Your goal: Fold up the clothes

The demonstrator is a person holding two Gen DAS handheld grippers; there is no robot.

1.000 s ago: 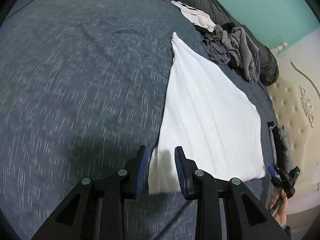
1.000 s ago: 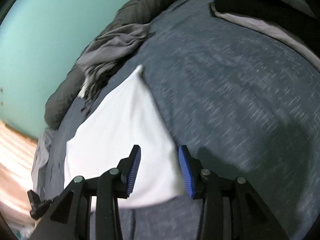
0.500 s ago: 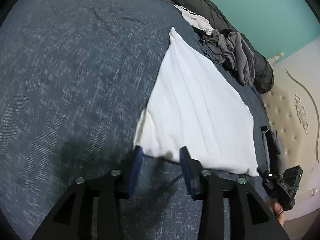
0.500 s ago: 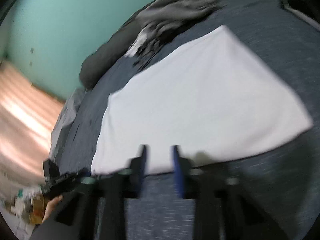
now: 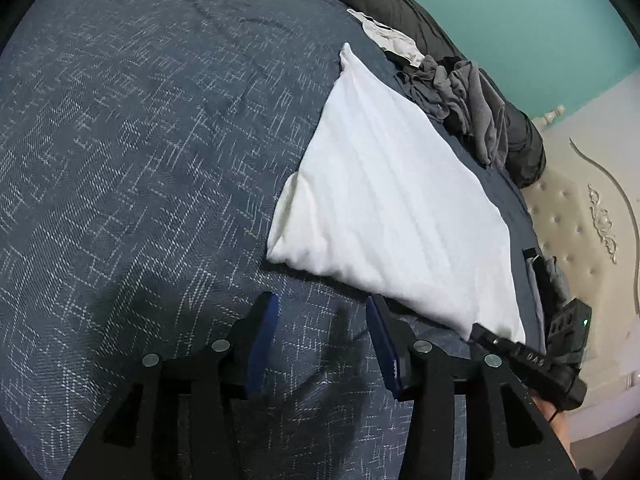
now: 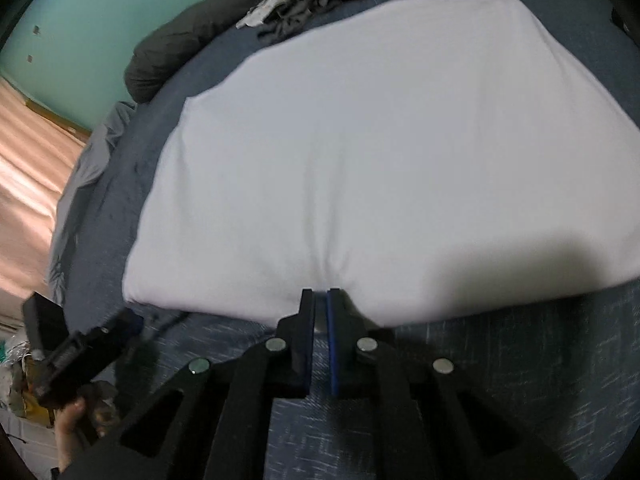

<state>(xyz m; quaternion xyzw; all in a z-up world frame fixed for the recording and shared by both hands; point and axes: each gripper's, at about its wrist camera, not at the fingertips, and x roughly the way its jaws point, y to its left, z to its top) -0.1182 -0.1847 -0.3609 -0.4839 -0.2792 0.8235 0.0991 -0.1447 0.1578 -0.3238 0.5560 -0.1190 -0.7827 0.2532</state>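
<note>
Pinching the folded white garment (image 6: 360, 140), right hand-held gripper (image 6: 321, 304); left (image 5: 322, 308) opening, empty.

In the left wrist view, the bed (image 5: 140, 160) lies bare across the whole left and centre of the frame, open for passing. The white garment (image 5: 392, 208) fills the centre right. Behind it, at upper right, a heap of grey clothes (image 5: 468, 100) and a dark rolled blanket (image 5: 400, 12) block the far edge, with a tufted headboard (image 5: 576, 216) closing the right side.
</note>
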